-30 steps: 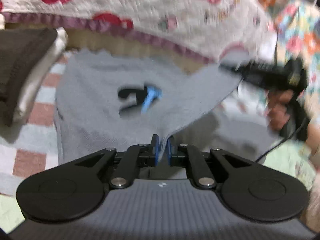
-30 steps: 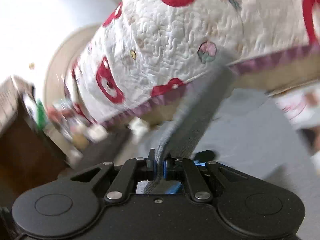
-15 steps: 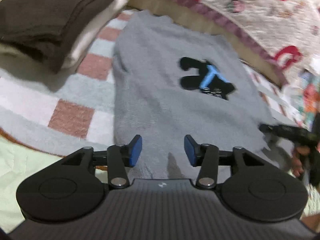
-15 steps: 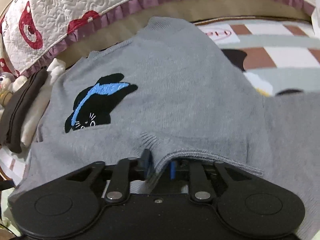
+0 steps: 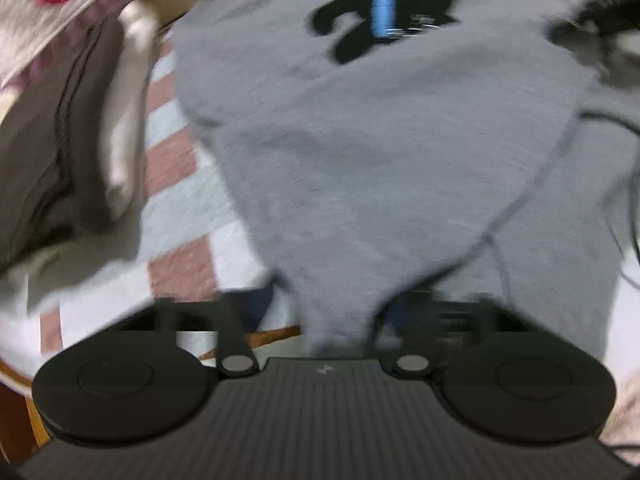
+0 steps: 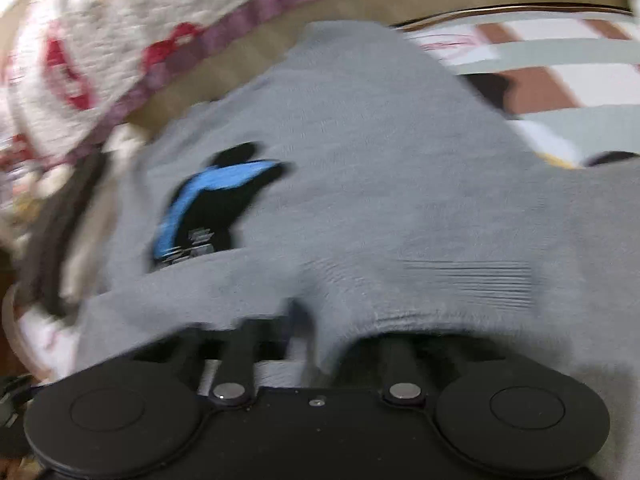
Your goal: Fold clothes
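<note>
A grey sweater [image 5: 380,140] with a black and blue cat print [image 5: 384,16] lies spread on a checked blanket [image 5: 176,168]. It also shows in the right wrist view [image 6: 380,184], print [image 6: 208,208] at left. My left gripper [image 5: 332,320] is at the sweater's near edge with its jaws spread, and a fold of grey cloth hangs between them. My right gripper [image 6: 320,340] is at another edge, jaws spread, with cloth draped over and between them. Both views are blurred, and the fingertips are partly hidden by cloth.
A stack of folded dark and white clothes [image 5: 80,140] lies left of the sweater. A quilted white cover with red rings and a purple trim [image 6: 100,48] runs along the far side. The other gripper and its cable [image 5: 600,20] show at the top right.
One second ago both grippers were shut on the lifted sweater. They laid it flat and opened. Since half a second ago both have moved along the near edge, with cloth between the open jaws.
</note>
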Action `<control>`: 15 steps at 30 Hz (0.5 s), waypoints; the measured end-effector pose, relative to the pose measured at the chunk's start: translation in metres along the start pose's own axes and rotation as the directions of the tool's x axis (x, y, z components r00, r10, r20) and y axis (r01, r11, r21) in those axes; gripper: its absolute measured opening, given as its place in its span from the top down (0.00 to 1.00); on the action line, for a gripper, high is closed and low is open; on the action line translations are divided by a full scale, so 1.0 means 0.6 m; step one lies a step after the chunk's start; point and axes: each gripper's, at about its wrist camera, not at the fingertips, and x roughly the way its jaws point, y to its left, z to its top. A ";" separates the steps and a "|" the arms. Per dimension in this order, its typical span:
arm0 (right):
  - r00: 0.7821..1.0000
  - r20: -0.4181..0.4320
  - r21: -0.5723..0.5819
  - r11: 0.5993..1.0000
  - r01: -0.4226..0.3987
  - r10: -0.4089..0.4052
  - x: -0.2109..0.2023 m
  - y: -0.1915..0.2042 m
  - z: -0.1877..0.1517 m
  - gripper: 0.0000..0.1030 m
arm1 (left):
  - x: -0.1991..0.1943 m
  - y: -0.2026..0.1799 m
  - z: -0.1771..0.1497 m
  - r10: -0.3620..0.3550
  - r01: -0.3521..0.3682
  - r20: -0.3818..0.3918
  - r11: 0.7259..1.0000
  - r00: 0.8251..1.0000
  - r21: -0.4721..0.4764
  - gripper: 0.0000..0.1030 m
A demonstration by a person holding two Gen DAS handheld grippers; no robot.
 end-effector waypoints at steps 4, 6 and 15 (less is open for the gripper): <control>0.990 -0.013 0.005 0.990 -0.144 0.144 -0.027 0.017 0.003 0.90 | -0.058 0.071 -0.031 0.002 0.013 0.087 0.984 0.996 -0.176 0.90; 0.982 -0.052 -0.011 0.983 -0.183 0.182 -0.039 0.030 -0.005 0.90 | -0.087 0.098 -0.056 -0.022 0.051 0.113 0.963 0.993 -0.264 0.91; 0.983 -0.173 -0.066 0.995 -0.076 0.063 -0.011 0.043 -0.067 0.91 | -0.071 0.096 -0.068 -0.025 0.032 0.027 0.955 0.999 -0.295 0.91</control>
